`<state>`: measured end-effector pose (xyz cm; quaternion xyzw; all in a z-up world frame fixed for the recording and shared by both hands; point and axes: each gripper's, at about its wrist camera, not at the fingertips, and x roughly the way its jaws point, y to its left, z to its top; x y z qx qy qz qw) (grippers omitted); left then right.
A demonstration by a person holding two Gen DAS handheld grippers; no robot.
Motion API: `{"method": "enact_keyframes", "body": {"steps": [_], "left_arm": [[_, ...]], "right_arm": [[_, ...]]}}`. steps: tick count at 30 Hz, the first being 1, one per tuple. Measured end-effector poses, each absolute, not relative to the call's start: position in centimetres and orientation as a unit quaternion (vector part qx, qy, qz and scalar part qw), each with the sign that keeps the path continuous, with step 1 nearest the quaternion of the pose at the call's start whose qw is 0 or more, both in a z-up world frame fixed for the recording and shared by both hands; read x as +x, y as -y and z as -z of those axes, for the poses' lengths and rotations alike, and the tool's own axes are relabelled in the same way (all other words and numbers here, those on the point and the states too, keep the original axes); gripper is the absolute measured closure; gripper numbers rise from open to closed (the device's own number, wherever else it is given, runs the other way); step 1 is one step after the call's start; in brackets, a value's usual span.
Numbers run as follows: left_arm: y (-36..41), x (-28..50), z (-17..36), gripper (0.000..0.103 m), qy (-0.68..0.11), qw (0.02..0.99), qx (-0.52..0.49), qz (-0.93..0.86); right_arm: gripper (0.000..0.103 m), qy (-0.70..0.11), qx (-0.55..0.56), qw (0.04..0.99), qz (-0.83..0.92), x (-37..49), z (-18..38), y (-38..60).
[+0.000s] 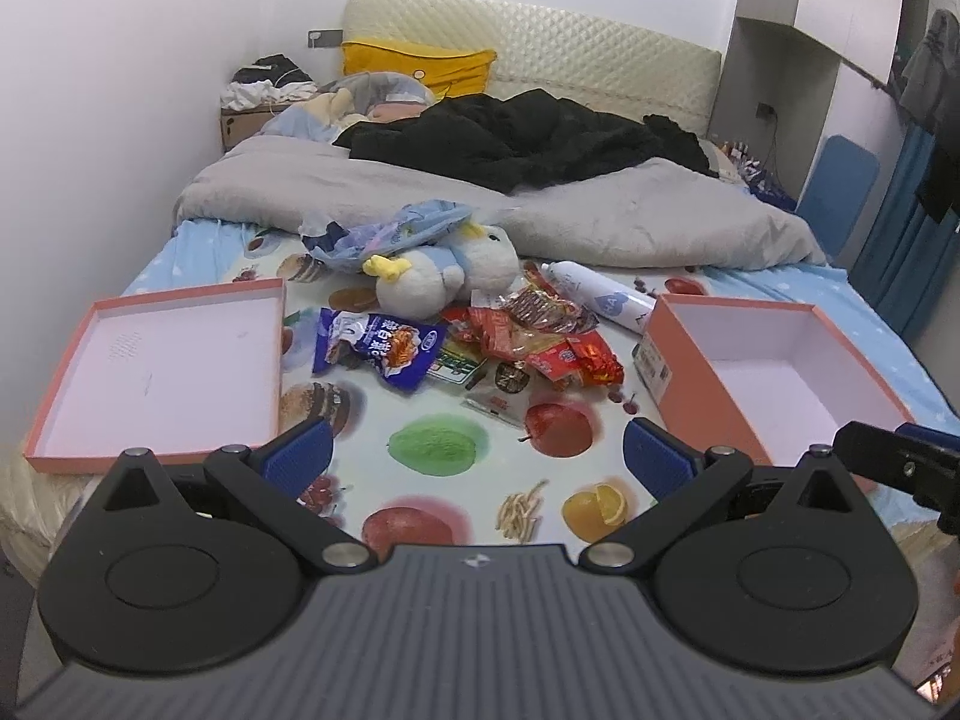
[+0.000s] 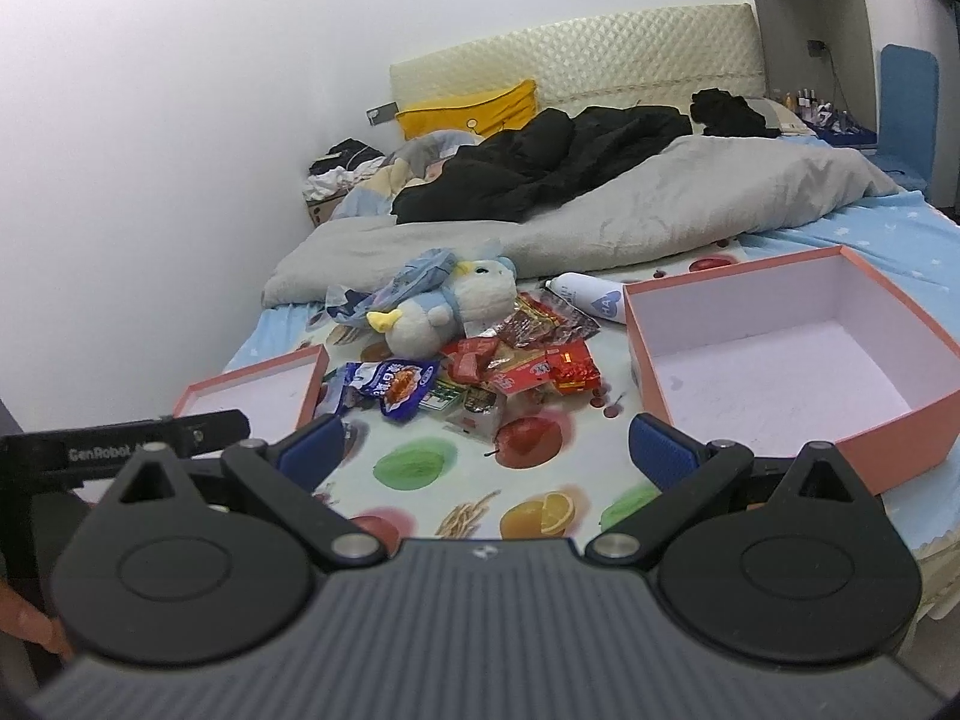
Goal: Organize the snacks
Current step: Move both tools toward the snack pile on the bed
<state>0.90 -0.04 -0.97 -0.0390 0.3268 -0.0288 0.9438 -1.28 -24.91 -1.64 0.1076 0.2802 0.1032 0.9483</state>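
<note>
left wrist view: the snack pile (image 1: 528, 342) lies on the fruit-print sheet (image 1: 432, 450) — red wrappers, one blue-and-white packet (image 1: 378, 351) on its left side, a plush toy (image 1: 444, 276) just behind it. left of the pile sits the shallow pink lid (image 1: 60, 384); right of the pile, the deeper pink box (image 1: 708, 396), empty. bare sheet lies open between pile and camera. the left gripper (image 1: 477, 459) is spread wide, holds nothing, touches nothing.

right wrist view: the snack pile (image 2: 522, 360) lies centre, box (image 2: 654, 330) right of it, lid (image 2: 198, 390) left. the right gripper (image 2: 483, 456) — fingers wide apart, empty — hovers over bare sheet nearer the camera than the pile.
</note>
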Motion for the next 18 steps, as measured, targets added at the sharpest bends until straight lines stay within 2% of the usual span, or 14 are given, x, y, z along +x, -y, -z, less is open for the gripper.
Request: {"method": "enact_keyframes", "body": {"steps": [5,18], "left_arm": [[-0.4,1.2,1.0,0.0,-0.332,0.939,-0.075,0.042],[-0.6,3.3,2.6,0.0,-0.362,0.929,-0.059,0.049]], "right_arm": [[0.0,-0.281,0.107,0.948,-0.102,-1.2,1.8,24.8],[0.0,-0.293,0.099,0.945,-0.103,-0.5,2.6,24.5]]}}
